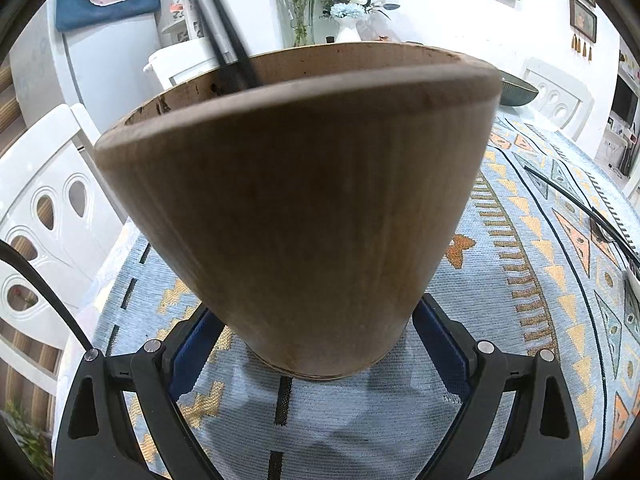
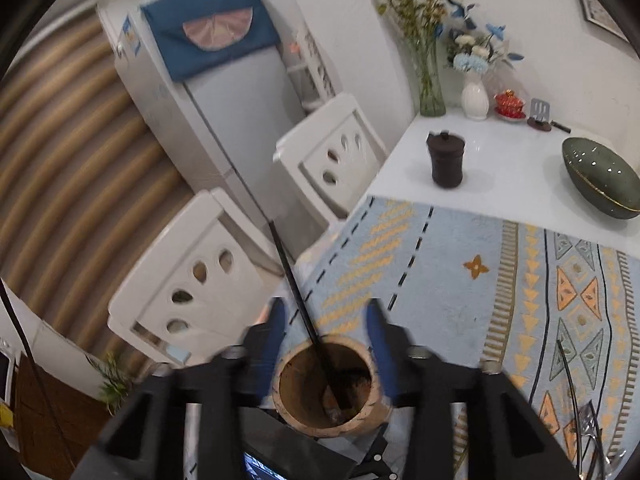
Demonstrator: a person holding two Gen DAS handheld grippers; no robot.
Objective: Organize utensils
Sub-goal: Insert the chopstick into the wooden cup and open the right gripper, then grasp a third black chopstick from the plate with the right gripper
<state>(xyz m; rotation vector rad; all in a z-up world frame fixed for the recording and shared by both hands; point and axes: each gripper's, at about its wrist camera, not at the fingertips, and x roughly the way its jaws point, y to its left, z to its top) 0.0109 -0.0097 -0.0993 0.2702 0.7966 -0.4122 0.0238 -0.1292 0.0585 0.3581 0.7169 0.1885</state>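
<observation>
The left gripper [image 1: 320,360] has its blue pads pressed against the base of the wooden holder [image 1: 296,208], pinning it upright on the patterned cloth [image 1: 520,320]. Over on the other side, the right gripper [image 2: 326,344] hangs above the holder's mouth with its jaws spread and nothing between the pads. A black chopstick [image 2: 304,312] stands inside the holder, tip down on the bottom, leaning out toward the white chairs [image 2: 192,280]. The left view shows dark sticks [image 1: 228,40] poking up past the rim; it's blurred there, so one or two, hard to say.

More utensils wait at the right edge of the cloth: thin black sticks and what looks like a fork [image 2: 588,420], well apart from the holder.

Now the risks. The chopstick leans long and far over the rim, so a careless swing of the right gripper as it pulls away could catch it and flick it out. If the left pads slacken, that same knock could tip the holder. And those thin sticks lying flat will be fiddly to pinch off the cloth.
</observation>
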